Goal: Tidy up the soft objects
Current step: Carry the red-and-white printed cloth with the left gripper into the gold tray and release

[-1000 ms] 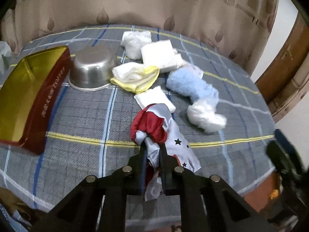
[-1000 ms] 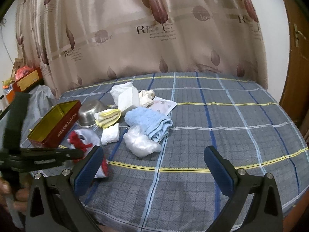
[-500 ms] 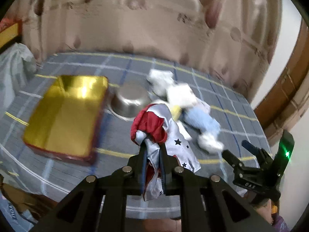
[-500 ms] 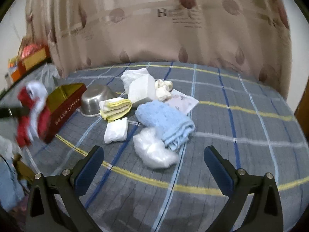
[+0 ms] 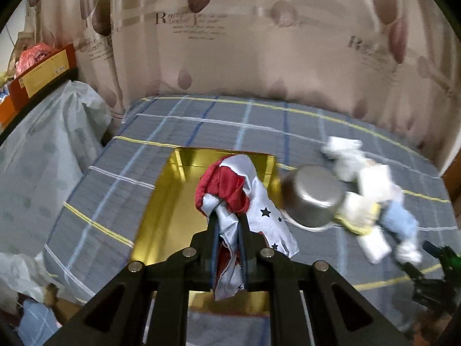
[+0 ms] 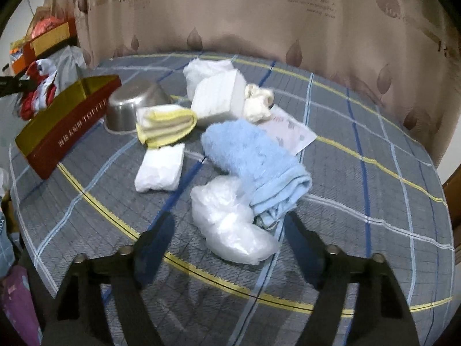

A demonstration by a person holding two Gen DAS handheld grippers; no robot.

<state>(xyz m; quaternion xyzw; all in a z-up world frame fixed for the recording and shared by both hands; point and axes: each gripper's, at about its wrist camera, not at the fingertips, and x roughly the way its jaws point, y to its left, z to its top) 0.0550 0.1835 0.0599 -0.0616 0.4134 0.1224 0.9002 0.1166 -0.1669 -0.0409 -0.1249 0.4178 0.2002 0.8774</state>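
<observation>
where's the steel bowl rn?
In the right wrist view, the upside-down steel bowl sits left of centre, between the red-and-gold tin and the folded yellow cloth.

Dim, even indoor light – fisheye-bent edges (dark corners), motion blur in both views.

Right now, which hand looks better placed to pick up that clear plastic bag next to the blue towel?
The right. Its gripper has empty jaws either side of the plastic bag, just closing in on it. The left gripper is shut on the red and white cloth, over the gold tin.
</observation>
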